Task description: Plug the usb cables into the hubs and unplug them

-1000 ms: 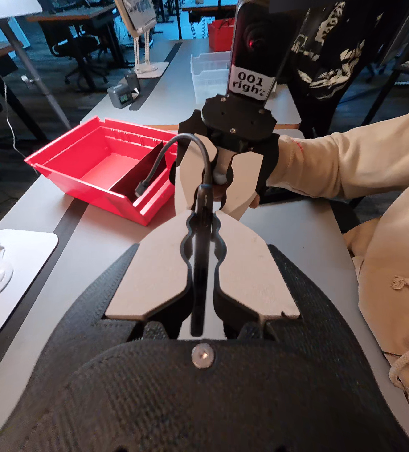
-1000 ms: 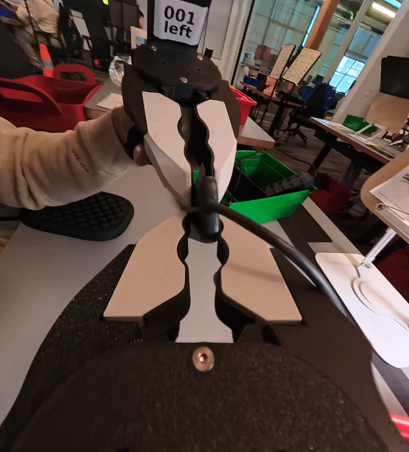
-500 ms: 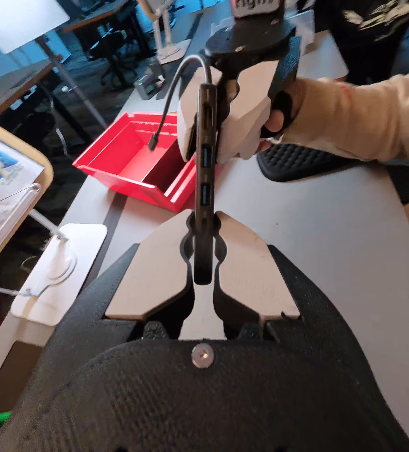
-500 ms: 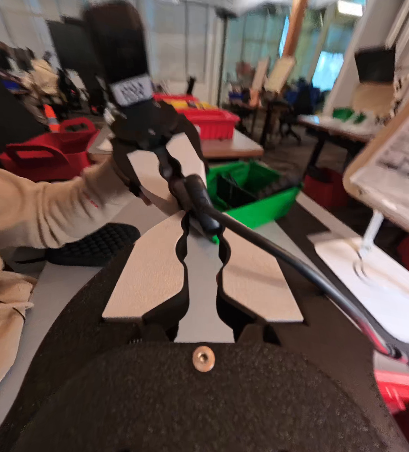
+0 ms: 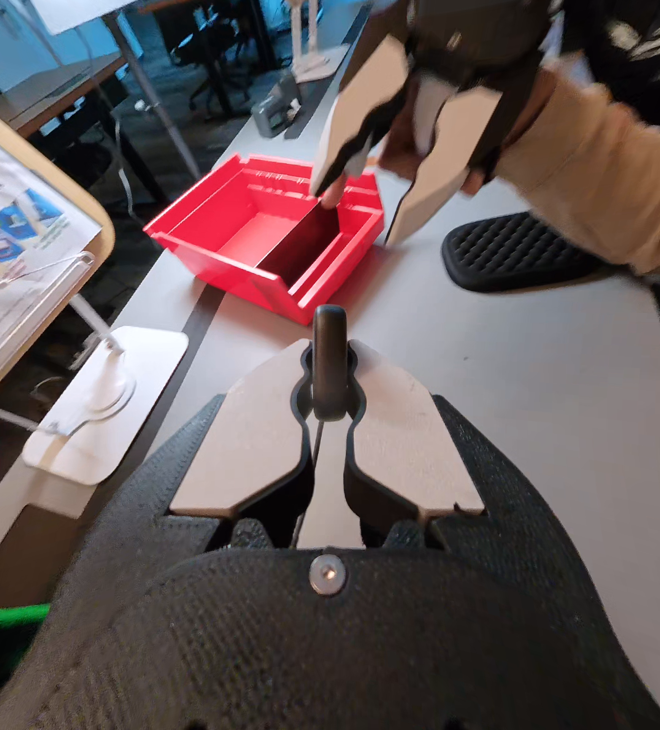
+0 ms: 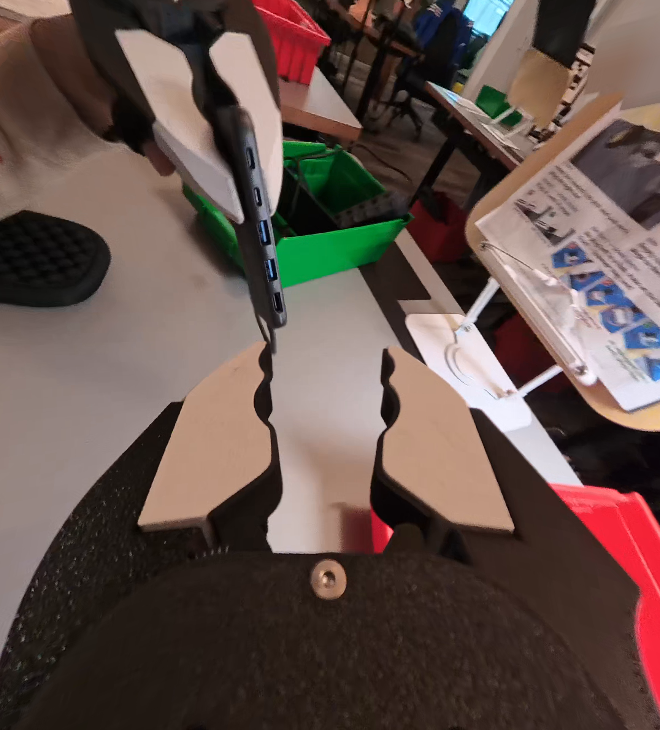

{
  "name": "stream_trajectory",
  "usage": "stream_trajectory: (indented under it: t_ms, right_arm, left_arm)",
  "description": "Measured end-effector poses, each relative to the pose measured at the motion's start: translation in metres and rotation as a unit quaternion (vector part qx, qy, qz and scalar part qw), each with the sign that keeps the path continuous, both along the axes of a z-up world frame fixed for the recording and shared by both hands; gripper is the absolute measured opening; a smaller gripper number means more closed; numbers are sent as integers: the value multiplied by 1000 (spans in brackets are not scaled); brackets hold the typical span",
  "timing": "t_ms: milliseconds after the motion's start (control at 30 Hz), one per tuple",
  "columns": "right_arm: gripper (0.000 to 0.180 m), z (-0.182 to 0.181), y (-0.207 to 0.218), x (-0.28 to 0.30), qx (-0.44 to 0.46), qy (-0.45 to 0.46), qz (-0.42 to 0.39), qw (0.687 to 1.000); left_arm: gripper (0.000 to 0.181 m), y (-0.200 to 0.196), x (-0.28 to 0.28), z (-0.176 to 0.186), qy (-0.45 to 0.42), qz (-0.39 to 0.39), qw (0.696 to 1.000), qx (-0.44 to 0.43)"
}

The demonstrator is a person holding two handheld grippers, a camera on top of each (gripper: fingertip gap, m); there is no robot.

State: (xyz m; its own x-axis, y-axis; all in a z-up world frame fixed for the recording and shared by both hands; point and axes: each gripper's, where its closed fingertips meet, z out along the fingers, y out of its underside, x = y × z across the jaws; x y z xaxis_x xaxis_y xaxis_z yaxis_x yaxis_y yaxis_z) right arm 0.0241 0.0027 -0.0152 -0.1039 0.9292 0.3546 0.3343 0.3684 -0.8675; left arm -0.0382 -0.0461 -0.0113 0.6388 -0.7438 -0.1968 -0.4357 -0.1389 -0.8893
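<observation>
Your right gripper [image 6: 326, 355] has its two fingers wide apart, with only bare grey table [image 6: 154, 335] showing between them, so there is room to go straight ahead. Just past the left fingertip, the dark hub [image 6: 259, 237] hangs tilted from your left gripper [image 6: 237, 197], close enough to bump. Behind the hub, the green bin [image 6: 340, 249] blocks the far side. A black bumpy pad [image 6: 32, 256] lies off to the left. To the right stand a white stand base [image 6: 466, 355] and a tilted board with papers [image 6: 597, 245]. The red bin [image 5: 265, 237] sits beside your right gripper [image 5: 391, 213], near the table's edge. The middle of the table is open.
</observation>
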Motion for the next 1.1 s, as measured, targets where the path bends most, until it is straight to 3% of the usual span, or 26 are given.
stream_trajectory:
  t_ms: [33,167,267,367,467,633,733,833,967,1100]
  right_arm:
    - [54,-6,-7,-6,-6,-4,20,1000]
    - [54,-22,-44,-24,-69,5,121,990]
    - [17,-4,-54,-27,-104,84,155,979]
    - [17,8,-48,-23,-99,113,150,977]
    - [15,5,-47,-17,-77,85,150,982]
    - [12,-13,-48,-5,-58,1,160,985]
    - [12,-8,-51,-3,-61,11,167,984]
    - [13,5,-50,-3,-71,48,166,982]
    - [15,39,-46,2,-121,154,174,965]
    - [34,44,-35,5,-126,176,160,963]
  left_arm:
    - [13,-3,6,4,-18,-18,1000,2]
    - [13,-14,24,27,-94,-76,992,45]
    - [13,-20,30,36,-125,-96,986,57]
    - [13,-19,29,39,-126,-92,985,74]
    - [13,-21,28,29,-101,-98,989,48]
    - [18,-21,26,-10,13,-90,996,-3]
    - [18,-15,31,-16,24,-84,996,5]
    - [16,-12,37,-9,-12,-93,995,20]
    - [13,-13,43,21,-125,-113,983,73]
    - [13,-18,36,43,-215,-128,962,107]
